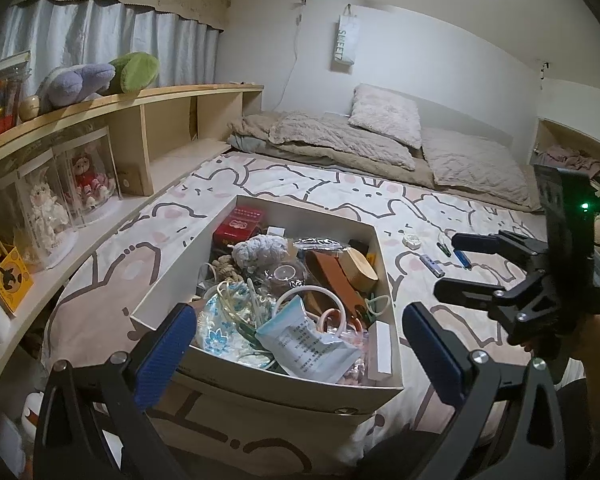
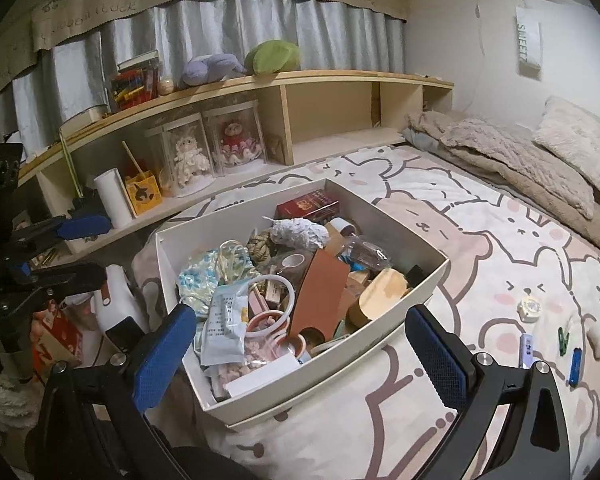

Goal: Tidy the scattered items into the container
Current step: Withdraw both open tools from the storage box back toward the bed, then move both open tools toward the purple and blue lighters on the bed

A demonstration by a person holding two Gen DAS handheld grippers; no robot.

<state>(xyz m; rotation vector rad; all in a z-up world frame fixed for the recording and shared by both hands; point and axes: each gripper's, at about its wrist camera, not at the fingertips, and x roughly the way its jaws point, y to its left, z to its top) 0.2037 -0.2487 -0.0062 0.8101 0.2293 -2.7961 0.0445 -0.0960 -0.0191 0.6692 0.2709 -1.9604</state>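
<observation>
A white cardboard box [image 1: 180, 276] [image 2: 308, 376] stands on the cartoon-print bedsheet, packed with several items: a red packet, a knitted ball, a brown leather piece, rings and a mask packet. To its right on the sheet lie a round white case [image 1: 412, 240] [image 2: 531, 304], a green clip [image 1: 444, 249] [image 2: 563, 338], a blue stick [image 1: 463, 258] [image 2: 575, 366] and a small white-purple box [image 1: 432, 264] [image 2: 526, 350]. My left gripper [image 1: 300, 344] [image 2: 88, 250] hovers open over the box's near edge, empty. My right gripper [image 2: 300, 356] [image 1: 456, 268] is open and empty, right of the box.
A wooden shelf [image 2: 324, 76] along the left side carries doll cases, plush toys and books. Folded blankets and a pillow [image 1: 384, 114] lie at the far end of the bed. A bottle and bags sit on the floor left of the box in the right wrist view.
</observation>
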